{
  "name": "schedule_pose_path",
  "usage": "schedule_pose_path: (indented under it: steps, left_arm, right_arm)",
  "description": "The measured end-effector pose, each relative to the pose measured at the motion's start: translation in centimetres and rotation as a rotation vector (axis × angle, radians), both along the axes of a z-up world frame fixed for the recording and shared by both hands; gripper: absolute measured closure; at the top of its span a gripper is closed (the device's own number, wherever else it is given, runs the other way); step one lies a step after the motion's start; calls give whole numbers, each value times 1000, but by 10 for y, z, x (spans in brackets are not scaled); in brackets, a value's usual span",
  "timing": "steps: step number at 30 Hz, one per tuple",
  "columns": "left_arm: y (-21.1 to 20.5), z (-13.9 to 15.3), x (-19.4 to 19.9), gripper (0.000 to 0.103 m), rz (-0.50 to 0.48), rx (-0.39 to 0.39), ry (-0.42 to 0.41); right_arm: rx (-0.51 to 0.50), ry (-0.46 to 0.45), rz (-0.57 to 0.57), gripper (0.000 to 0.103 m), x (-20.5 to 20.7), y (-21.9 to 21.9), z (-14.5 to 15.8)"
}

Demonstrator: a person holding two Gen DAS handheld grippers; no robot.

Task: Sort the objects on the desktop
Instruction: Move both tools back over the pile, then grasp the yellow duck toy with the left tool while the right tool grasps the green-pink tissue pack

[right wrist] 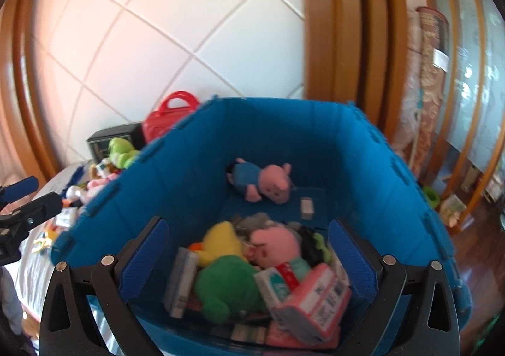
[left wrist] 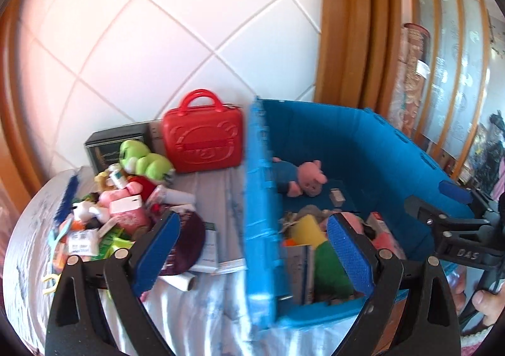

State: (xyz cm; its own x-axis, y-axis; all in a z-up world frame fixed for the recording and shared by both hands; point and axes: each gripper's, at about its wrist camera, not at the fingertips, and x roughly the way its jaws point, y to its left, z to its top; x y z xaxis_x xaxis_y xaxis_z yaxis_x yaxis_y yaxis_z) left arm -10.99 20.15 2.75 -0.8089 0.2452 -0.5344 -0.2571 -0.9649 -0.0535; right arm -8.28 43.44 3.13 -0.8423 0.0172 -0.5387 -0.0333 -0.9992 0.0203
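Both grippers empty beside the blue bin, the pile waiting on its left.

The left gripper (left wrist: 252, 256) hangs wide open over the left wall of the blue bin (left wrist: 363, 141) and holds nothing. The right gripper (right wrist: 249, 256) is also wide open and empty, above the toys inside the bin. The unsorted pile (left wrist: 120, 207) lies on the cloth left of the bin, so the left gripper is nearer; the next pick probably belongs to it.
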Motion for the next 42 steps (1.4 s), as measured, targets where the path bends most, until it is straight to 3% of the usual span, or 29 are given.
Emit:
schedule_pose_path:
  steps: [5, 11, 17, 20, 21, 22, 24, 29, 30, 32, 33, 35, 39, 41, 42]
  left_arm:
    - [-79, -13, 2, 8, 136, -11, -11]
    - [-193, -49, -6, 8, 274, -67, -70]
    - [-299, -111, -34, 8, 284, -120, -203]
    - [-338, -150, -50, 8, 234, -100, -295]
    - [-349, -163, -56, 13, 212, -82, -325]
    - [-358, -174, -61, 22, 189, -69, -344]
    - [-369, -193, -74, 29, 169, -74, -375]
    - [-377, -224, -106, 29, 105, -86, -403]
    - [-377, -230, -113, 34, 91, -82, -406]
    - [-375, -240, -125, 44, 64, -72, -417]
    - [-375, -245, -131, 53, 54, -66, -427]
    - [-375, -251, -138, 53, 30, -61, -415]
    - [-375, -253, -148, 53, 6, -78, -379]
    - [-379, -253, -156, 53, 13, -70, -369]
    - [-381, -252, -161, 53, 20, -64, -369]
  right_arm:
    - [2, 57, 148, 0, -7, -64, 12]
    - [7, 76, 294, 0, -21, -159, 11]
    - [13, -34, 342, 0, -59, -263, -30]
    - [-9, -135, 320, 0, -81, -309, -67]
    - [-19, -157, 318, 0, -85, -319, -77]
    - [-30, -187, 313, 0, -91, -331, -90]
    - [-49, -258, 293, 0, -104, -354, -118]
    - [-66, -396, 229, 0, -124, -384, -172]
    - [-64, -414, 217, 0, -129, -389, -182]
    - [-67, -447, 199, 5, -138, -397, -199]
    - [-73, -461, 194, 13, -142, -401, -206]
    - [-88, -493, 179, 19, -152, -407, -222]
    - [-106, -529, 134, 18, -168, -412, -245]
    - [-114, -549, 122, 11, -175, -415, -255]
    - [-113, -558, 117, 2, -179, -417, -260]
